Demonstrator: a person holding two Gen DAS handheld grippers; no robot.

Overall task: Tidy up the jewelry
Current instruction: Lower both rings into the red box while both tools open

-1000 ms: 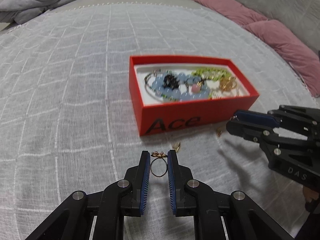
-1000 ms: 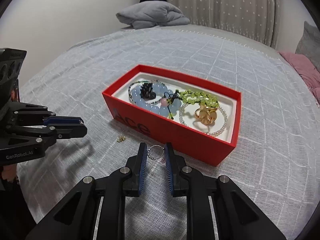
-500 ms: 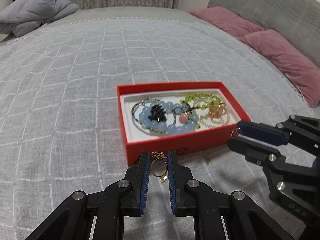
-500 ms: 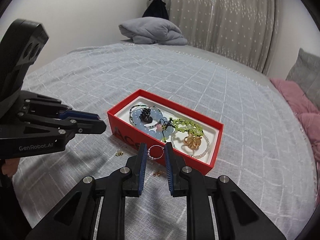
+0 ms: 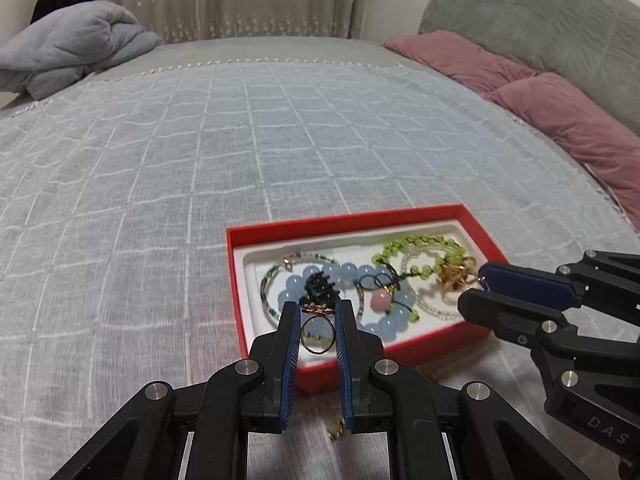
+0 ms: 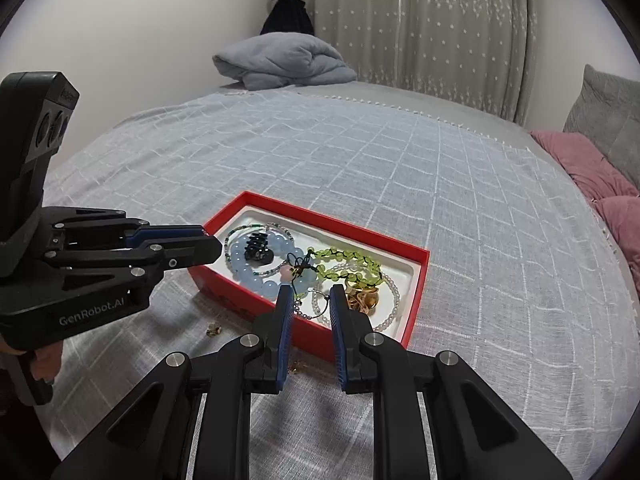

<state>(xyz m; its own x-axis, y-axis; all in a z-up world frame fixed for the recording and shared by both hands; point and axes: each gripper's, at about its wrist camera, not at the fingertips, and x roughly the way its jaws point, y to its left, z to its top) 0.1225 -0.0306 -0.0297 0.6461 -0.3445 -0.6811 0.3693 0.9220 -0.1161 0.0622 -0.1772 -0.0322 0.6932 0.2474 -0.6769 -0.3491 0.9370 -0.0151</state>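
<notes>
A red box point(image 5: 400, 214) with a white liner lies on the grey bedspread and holds bead bracelets and a gold trinket point(image 6: 362, 300). My left gripper point(image 5: 318, 311) is shut on a thin gold ring point(image 5: 317, 350), held upright over the box's near left corner. My right gripper point(image 6: 312, 294) is shut on a small silver beaded ring point(image 6: 320, 314) above the box's near wall. In the right wrist view the left gripper point(image 6: 210, 245) reaches in from the left over the box's end. Seen from the left wrist, the right gripper point(image 5: 474, 294) hovers by the box's right end.
Small loose gold pieces point(image 6: 213, 329) point(image 6: 296, 367) point(image 5: 336, 433) lie on the bedspread in front of the box. A folded grey blanket point(image 6: 280, 62) sits at the far edge. Pink pillows point(image 5: 568, 128) and a grey headboard point(image 5: 540, 24) line the right side.
Both grippers lifted their rings off the bedspread and moved forward, from in front of the box to above its near edge. Both grips stayed the same.
</notes>
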